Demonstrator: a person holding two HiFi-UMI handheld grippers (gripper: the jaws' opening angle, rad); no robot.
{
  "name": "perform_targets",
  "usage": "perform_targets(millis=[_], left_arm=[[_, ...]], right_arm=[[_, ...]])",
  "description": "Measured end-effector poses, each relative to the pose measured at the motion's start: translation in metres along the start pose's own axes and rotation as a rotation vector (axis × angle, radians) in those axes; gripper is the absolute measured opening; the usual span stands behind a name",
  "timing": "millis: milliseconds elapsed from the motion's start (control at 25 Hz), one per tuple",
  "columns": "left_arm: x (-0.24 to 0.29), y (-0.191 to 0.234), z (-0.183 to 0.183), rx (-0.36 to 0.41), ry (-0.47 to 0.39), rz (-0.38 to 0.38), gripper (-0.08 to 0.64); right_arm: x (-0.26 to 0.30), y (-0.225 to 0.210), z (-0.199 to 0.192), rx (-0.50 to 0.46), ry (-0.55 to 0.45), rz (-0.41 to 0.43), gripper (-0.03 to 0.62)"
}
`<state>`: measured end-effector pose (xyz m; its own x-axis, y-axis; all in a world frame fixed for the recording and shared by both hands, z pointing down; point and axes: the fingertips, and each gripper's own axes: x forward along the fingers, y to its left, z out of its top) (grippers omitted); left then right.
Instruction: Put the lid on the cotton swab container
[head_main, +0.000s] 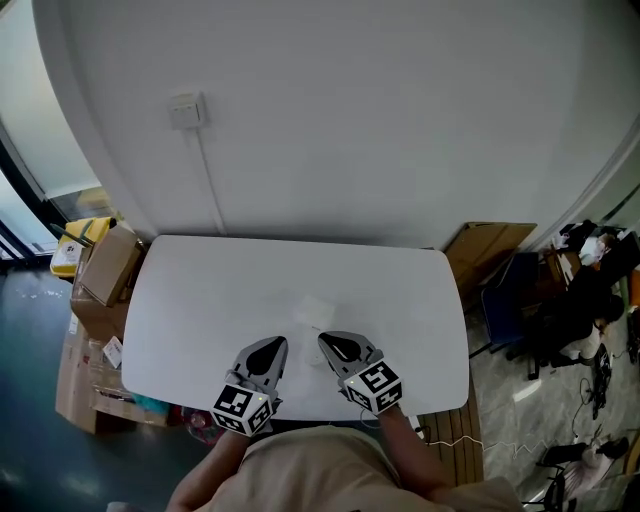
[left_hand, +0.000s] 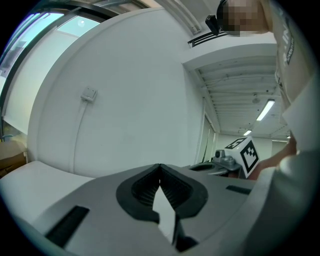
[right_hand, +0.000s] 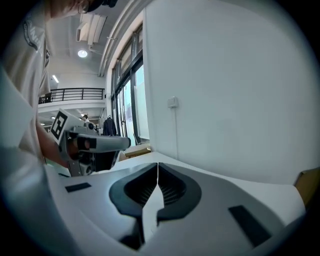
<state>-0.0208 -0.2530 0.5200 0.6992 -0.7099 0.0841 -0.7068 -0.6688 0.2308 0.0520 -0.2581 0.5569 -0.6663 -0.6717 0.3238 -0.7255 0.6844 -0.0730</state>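
On the white table (head_main: 200, 300) a faint, pale, box-like shape (head_main: 314, 310) lies just beyond both grippers; it is too washed out to tell container from lid. My left gripper (head_main: 268, 350) hovers over the table's near edge with its jaws shut and nothing between them; in its own view the tips (left_hand: 160, 165) meet. My right gripper (head_main: 333, 345) sits beside it, also shut and empty, tips (right_hand: 158, 164) touching. Neither gripper view shows the container. Each gripper shows in the other's view: the right one (left_hand: 239, 156) and the left one (right_hand: 85, 142).
A white wall stands behind the table, with a socket (head_main: 186, 110) and a cable running down. Cardboard boxes (head_main: 108, 268) are stacked at the table's left end. A flat cardboard sheet (head_main: 492, 250) and a cluttered chair (head_main: 570, 300) stand to the right.
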Motion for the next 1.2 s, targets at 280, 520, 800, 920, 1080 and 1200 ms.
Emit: perform_targets(millis=[280,520,800,920,1080,1200], left_arm=[[-0.005,-0.003,-0.003,0.005,0.024,-0.016,0.014],[-0.004,-0.002,-0.016,-0.022,0.034,-0.011,0.014],[-0.004,0.002,-0.020,-0.036,0.022,-0.005,0.014],[-0.005,0.003,-0.020,-0.033,0.019,-0.001,0.014],[-0.006,0.003,-0.020,-0.034,0.023,-0.001,0.014],[-0.005,0.002,-0.023,-0.034,0.031,-0.005,0.014]], right_arm=[[0.041,0.005,-0.088,-0.067,0.268,0.093,0.018],[0.059,0.000,-0.121,0.006,0.369,0.116,0.017],[0.062,-0.001,-0.140,0.023,0.448,0.131,0.018],[0.061,0.000,-0.146,0.030,0.463,0.133,0.018],[0.062,-0.001,-0.154,0.044,0.485,0.134,0.018],[0.062,0.000,-0.159,0.054,0.496,0.137,0.017]])
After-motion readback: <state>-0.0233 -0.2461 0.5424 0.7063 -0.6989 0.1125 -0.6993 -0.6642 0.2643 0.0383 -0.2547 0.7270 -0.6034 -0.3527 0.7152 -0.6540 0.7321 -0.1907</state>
